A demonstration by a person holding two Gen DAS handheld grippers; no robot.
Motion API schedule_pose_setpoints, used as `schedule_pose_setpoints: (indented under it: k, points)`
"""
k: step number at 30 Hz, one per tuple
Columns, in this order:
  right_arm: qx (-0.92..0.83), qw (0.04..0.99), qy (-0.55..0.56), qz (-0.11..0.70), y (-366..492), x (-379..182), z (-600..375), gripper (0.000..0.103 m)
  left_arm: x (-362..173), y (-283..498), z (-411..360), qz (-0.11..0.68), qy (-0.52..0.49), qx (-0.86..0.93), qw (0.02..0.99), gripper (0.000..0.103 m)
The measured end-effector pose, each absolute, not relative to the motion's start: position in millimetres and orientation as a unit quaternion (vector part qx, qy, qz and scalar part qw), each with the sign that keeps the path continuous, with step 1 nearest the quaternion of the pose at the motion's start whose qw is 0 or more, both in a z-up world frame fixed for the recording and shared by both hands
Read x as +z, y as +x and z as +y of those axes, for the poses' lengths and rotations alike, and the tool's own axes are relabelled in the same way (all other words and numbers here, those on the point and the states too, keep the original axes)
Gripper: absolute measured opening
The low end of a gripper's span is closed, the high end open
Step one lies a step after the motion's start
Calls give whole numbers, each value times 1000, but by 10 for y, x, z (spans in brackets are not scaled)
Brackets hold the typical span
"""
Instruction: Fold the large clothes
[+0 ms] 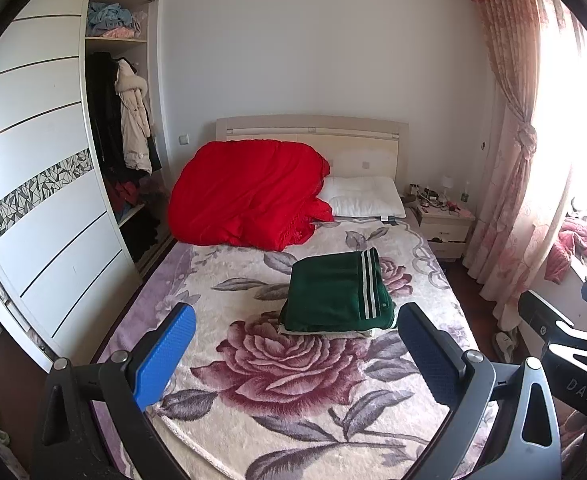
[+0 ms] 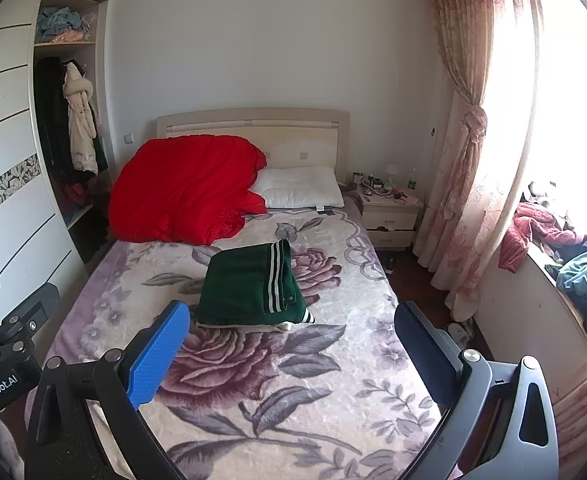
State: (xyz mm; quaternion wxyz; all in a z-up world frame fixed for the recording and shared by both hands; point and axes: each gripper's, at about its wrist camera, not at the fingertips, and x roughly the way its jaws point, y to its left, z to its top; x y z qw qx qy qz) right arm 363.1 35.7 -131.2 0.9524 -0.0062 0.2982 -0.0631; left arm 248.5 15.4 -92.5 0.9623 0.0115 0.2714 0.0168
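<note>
A dark green garment (image 1: 335, 290) (image 2: 249, 286) with white stripes lies folded in a neat rectangle on the middle of the bed, resting on a pale folded piece. My left gripper (image 1: 295, 328) is open, held back above the foot of the bed, with nothing between its blue pads. My right gripper (image 2: 291, 326) is also open and empty, well short of the garment. In the right wrist view the left gripper's body shows at the left edge; in the left wrist view the right gripper's body shows at the right edge.
The bed's floral blanket (image 1: 293, 380) (image 2: 277, 384) spreads wide. A red quilt (image 1: 245, 196) and a white pillow (image 1: 363, 198) lie by the headboard. An open wardrobe (image 1: 121, 120) stands left, a cluttered nightstand (image 1: 443, 220) and curtain (image 1: 513, 160) right, with clothes (image 2: 565, 252) on the window ledge.
</note>
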Motion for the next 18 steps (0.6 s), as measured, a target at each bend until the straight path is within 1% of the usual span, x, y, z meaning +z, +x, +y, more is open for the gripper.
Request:
schedule_pose_setpoints:
  k: [18]
  points:
    - [-60,953,-4,298,3671,-1301,376,103,-892,2483,189,263,12,22,964,103]
